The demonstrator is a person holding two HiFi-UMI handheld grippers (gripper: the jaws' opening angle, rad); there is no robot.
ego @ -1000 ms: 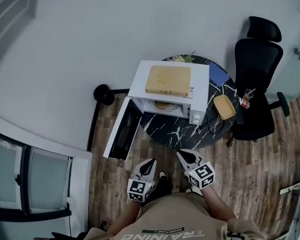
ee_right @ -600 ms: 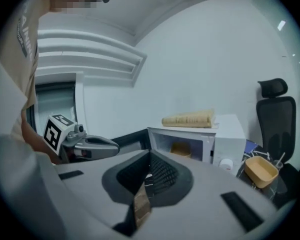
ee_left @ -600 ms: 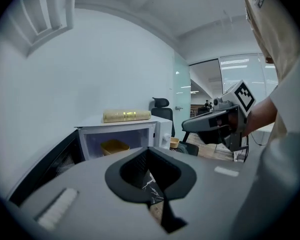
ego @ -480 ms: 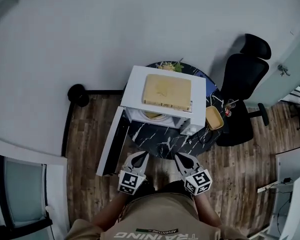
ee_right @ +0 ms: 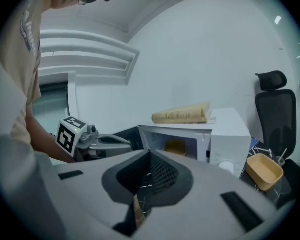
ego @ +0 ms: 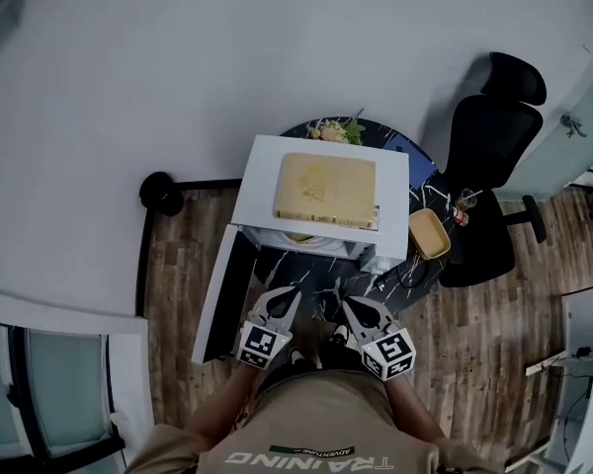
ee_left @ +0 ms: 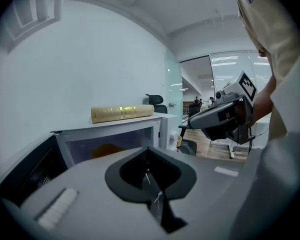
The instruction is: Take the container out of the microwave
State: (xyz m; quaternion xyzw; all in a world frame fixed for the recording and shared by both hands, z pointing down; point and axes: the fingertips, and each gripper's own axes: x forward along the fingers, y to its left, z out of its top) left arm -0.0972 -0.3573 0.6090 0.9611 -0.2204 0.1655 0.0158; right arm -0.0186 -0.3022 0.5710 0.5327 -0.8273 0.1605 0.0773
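Container [ee_right: 175, 146]: inside open microwave [ego: 262, 176], ahead of both claws, well apart from them. Left gripper [ego: 283, 296]: jaws together, empty. Right gripper [ego: 354, 305]: jaws together, empty. Count: microwave 1; containers 2, second container [ego: 428, 233] on table [ego: 321, 270], right of microwave.

Plain white wall [ego: 178, 67], wood plank floor [ego: 494, 344], and a black office chair [ego: 489, 156] just beside the round dark marble table [ego: 306, 270].

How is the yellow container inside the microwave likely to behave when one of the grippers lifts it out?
The container looks small and shallow, so it is probably light. Its sides look smooth, so it may slip in the jaws. Inside the microwave its contents cannot be seen, so tilting could spill something.
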